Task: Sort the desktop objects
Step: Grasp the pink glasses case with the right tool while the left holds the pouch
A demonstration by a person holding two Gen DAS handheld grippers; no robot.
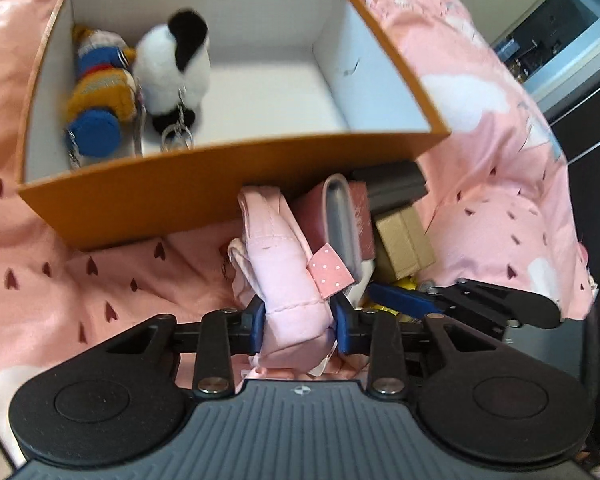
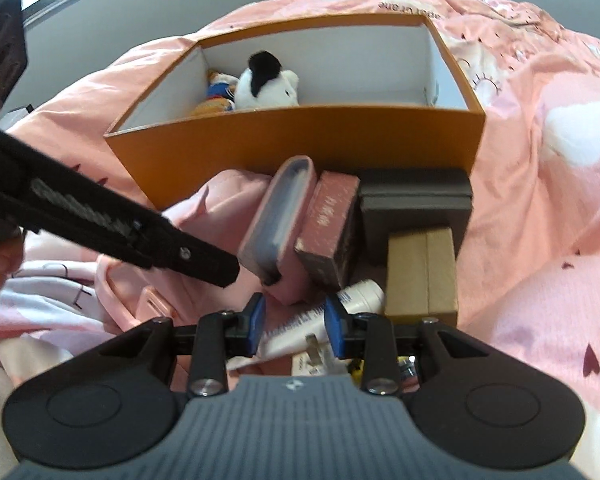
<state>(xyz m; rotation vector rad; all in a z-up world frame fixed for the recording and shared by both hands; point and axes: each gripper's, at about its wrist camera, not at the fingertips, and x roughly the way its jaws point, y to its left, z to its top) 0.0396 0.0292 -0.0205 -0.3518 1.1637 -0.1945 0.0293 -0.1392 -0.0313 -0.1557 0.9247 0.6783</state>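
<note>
Left wrist view: the left hand-held gripper [image 1: 298, 322] is clamped on a soft pink fabric pouch [image 1: 284, 272] at 6 o'clock, just below the orange box [image 1: 236, 172]. It looks light and floppy, so I would grip its padded body. The right hand-held gripper [image 2: 295, 322] hovers with jaws apart around a white tube [image 2: 324, 316], not pinching it.

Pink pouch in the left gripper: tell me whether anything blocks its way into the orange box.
The pink pouch is clamped in the left gripper. The near wall of the orange box rises between them, so the pouch must be lifted over it. Inside, two plush toys fill the left end; the right side looks free.
</note>
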